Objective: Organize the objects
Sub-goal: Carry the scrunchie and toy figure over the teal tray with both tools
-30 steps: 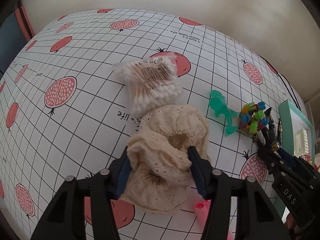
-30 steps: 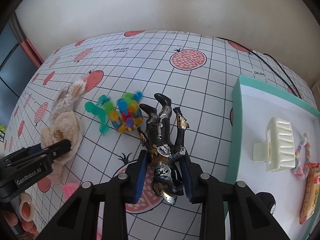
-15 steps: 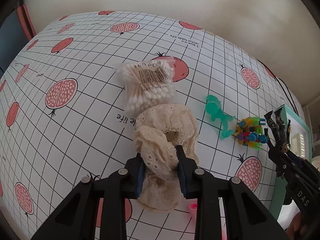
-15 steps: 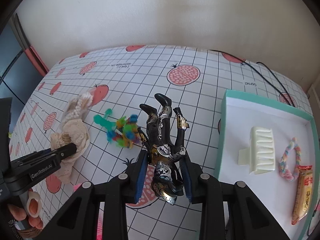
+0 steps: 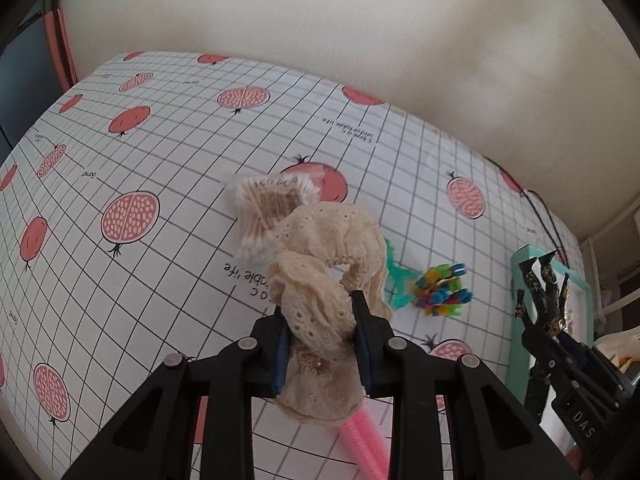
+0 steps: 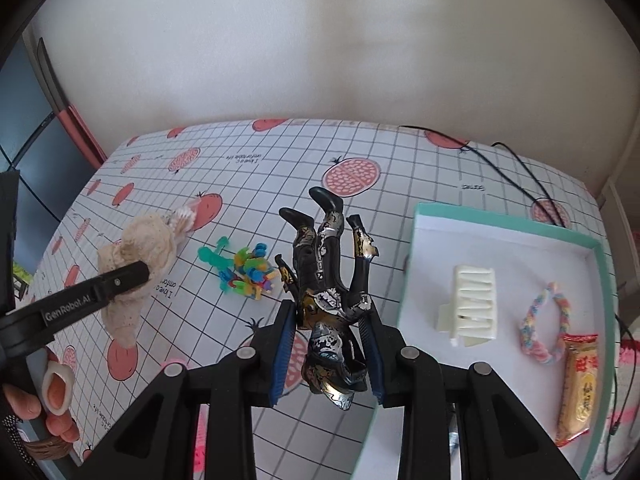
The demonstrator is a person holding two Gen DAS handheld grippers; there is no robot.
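Item: cream lace fabric scrunchie point(image 5: 324, 280), clenched in left gripper point(image 5: 322, 344); black-gold plastic figurine point(image 6: 332, 300), clenched in right gripper point(image 6: 328, 350); carry both level into teal-rimmed white tray point(image 6: 500, 224), lowering before release.

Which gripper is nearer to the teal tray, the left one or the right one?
Right. The right gripper, shut on the action figure, hangs just beside the teal tray. The left gripper, holding the lace scrunchie, is far across the table.
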